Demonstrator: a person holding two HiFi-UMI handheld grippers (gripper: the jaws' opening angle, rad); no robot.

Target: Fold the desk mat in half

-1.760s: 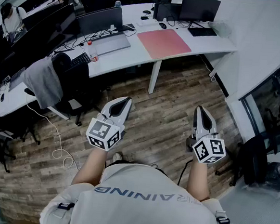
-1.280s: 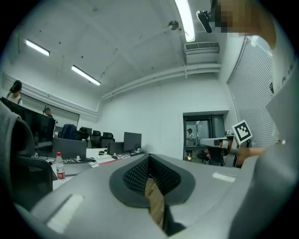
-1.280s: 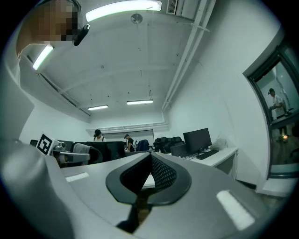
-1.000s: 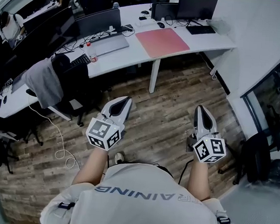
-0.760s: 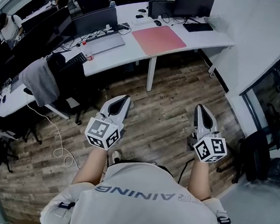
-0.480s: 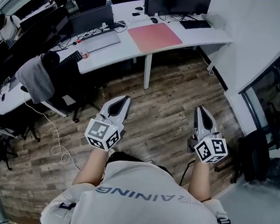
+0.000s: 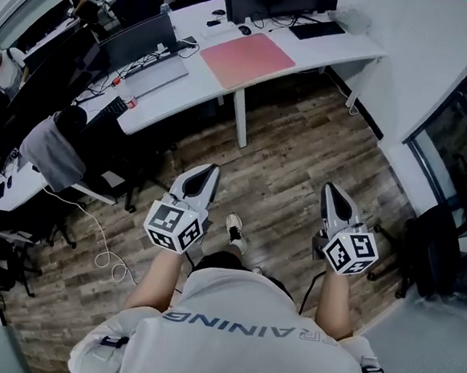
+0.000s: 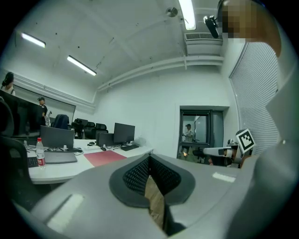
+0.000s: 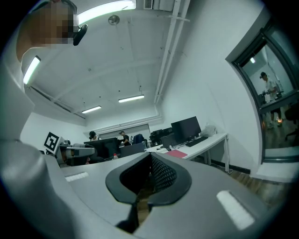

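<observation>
OFFICE, head view: a person stands on the wood floor (image 7: 300, 163) w/ a gripper in each hand, both held level and pointing toward a white desk (image 7: 325, 48). The left gripper (image 7: 205, 171) has its jaws pressed together, tips meeting, nothing btwn them. Same for the right gripper (image 7: 332, 189): jaws closed, empty. The pink desk mat (image 7: 246, 59) lies flat and unfolded on the desk, well apart from both grippers, w/ a keyboard (image 7: 317, 29) and monitors (image 7: 246, 6) beyond it and a laptop (image 7: 158, 75) to its left. One shoe (image 7: 233, 228) shows btwn the grippers. In the left gripper view the mat sits left of the jaw tips; in the right gripper view, just right of them.
</observation>
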